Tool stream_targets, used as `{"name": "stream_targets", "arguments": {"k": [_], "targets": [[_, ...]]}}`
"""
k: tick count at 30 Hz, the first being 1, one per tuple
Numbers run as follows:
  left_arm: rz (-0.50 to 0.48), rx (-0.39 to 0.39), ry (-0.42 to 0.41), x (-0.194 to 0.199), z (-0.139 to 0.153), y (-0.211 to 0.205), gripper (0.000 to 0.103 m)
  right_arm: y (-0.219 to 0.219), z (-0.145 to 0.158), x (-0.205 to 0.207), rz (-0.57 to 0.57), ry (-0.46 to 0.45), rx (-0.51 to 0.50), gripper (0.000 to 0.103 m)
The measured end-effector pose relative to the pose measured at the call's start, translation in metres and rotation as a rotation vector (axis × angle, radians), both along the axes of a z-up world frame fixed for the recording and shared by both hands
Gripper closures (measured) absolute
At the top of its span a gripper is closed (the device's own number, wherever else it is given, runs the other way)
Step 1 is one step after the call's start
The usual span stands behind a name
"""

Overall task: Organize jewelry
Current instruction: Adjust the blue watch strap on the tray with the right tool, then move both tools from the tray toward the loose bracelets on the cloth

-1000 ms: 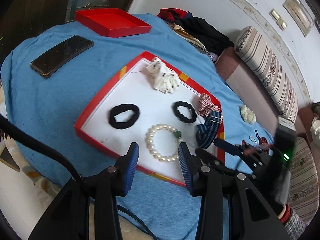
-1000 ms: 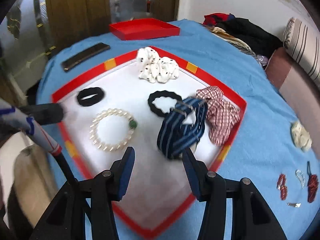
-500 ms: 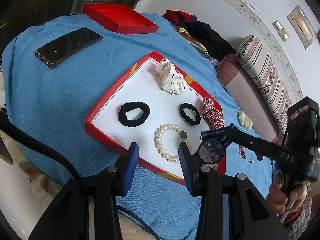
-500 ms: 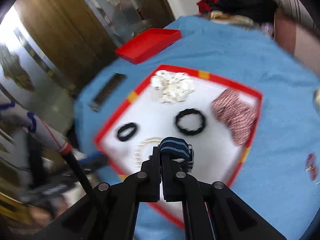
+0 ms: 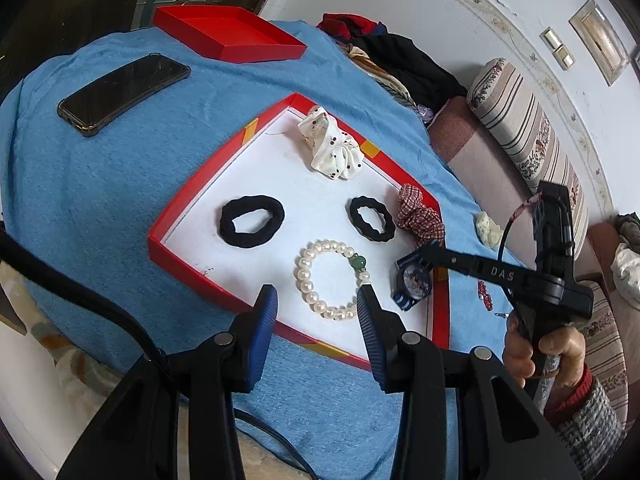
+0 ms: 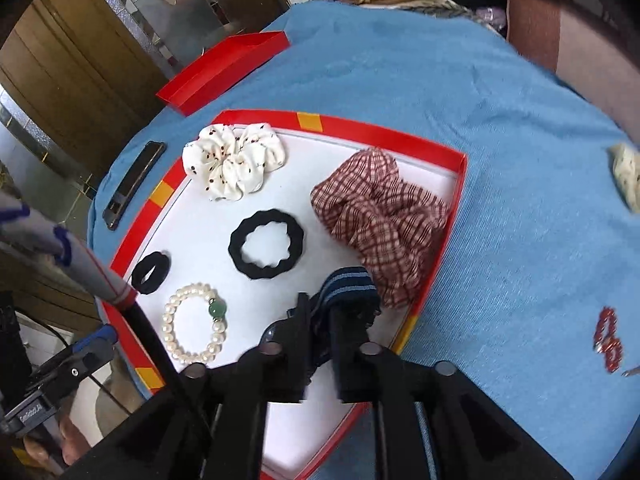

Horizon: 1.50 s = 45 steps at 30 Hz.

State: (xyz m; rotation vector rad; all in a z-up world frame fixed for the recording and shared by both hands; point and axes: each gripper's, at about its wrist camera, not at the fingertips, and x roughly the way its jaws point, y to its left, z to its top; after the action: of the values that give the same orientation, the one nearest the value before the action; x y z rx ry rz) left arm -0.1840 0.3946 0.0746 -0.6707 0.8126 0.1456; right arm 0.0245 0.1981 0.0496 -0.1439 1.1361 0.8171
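Note:
A red-rimmed white tray [image 5: 192,208] [image 6: 384,132] lies on the blue cloth. In it are a pearl bracelet [image 5: 320,300] [image 6: 176,340], two black hair ties [image 5: 251,221] [image 5: 372,218], a white dotted scrunchie [image 5: 334,150] [image 6: 234,160] and a red checked scrunchie [image 5: 420,214] [image 6: 380,208]. My right gripper [image 5: 408,262] [image 6: 320,312] is shut on a blue striped wristwatch [image 5: 414,284] [image 6: 346,284] and holds it above the tray's right part. My left gripper [image 5: 316,304] is open and empty over the tray's near edge, by the pearl bracelet.
A black phone [image 5: 120,92] and an empty red lid [image 5: 228,38] lie on the cloth at the far left. A cream scrunchie [image 5: 488,228] and small red earrings [image 6: 608,340] lie right of the tray. Clothes and a striped sofa stand behind.
My right gripper closed on the striped watch, lifted it off the tray and now holds it over the tray's right part. My left gripper stayed open and drew back slightly.

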Motion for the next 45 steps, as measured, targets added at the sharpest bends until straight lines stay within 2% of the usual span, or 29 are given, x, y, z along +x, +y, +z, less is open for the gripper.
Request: {"name": "stream_targets", "arguments": {"k": [2, 4, 6, 10, 15, 19, 25, 33, 39, 45], "targets": [[-0.003, 0.003, 0.001, 0.000, 0.001, -0.003, 0.063, 0.004, 0.004, 0.001, -0.008, -0.007, -0.001, 0.056], [-0.005, 0.006, 0.001, 0.000, 0.001, -0.005, 0.063, 0.008, 0.003, 0.004, -0.007, -0.028, -0.031, 0.049], [-0.008, 0.007, -0.001, 0.001, 0.002, -0.007, 0.063, 0.008, 0.005, 0.002, 0.013, -0.036, -0.041, 0.048], [-0.018, 0.009, -0.006, 0.001, 0.004, -0.011, 0.063, 0.009, 0.005, -0.003, 0.024, 0.008, -0.046, 0.045], [-0.018, 0.007, -0.009, 0.000, 0.006, -0.012, 0.063, -0.007, 0.015, -0.012, 0.015, 0.109, 0.038, 0.042], [-0.016, 0.021, 0.001, -0.001, 0.009, -0.015, 0.063, -0.032, 0.026, -0.024, 0.008, 0.086, 0.071, 0.042], [-0.048, 0.054, 0.022, 0.008, 0.015, -0.030, 0.063, -0.119, 0.031, -0.028, -0.128, 0.003, 0.047, 0.040], [-0.169, 0.161, 0.062, 0.076, 0.035, -0.078, 0.063, -0.239, 0.031, -0.040, -0.326, -0.086, 0.031, 0.040], [-0.273, 0.235, 0.046, 0.109, 0.052, -0.137, 0.056, -0.318, 0.017, -0.033, -0.480, -0.079, 0.023, 0.040], [-0.414, 0.255, 0.052, 0.149, 0.044, -0.206, 0.056, -0.375, -0.003, -0.013, -0.600, -0.070, 0.038, 0.040]]}}
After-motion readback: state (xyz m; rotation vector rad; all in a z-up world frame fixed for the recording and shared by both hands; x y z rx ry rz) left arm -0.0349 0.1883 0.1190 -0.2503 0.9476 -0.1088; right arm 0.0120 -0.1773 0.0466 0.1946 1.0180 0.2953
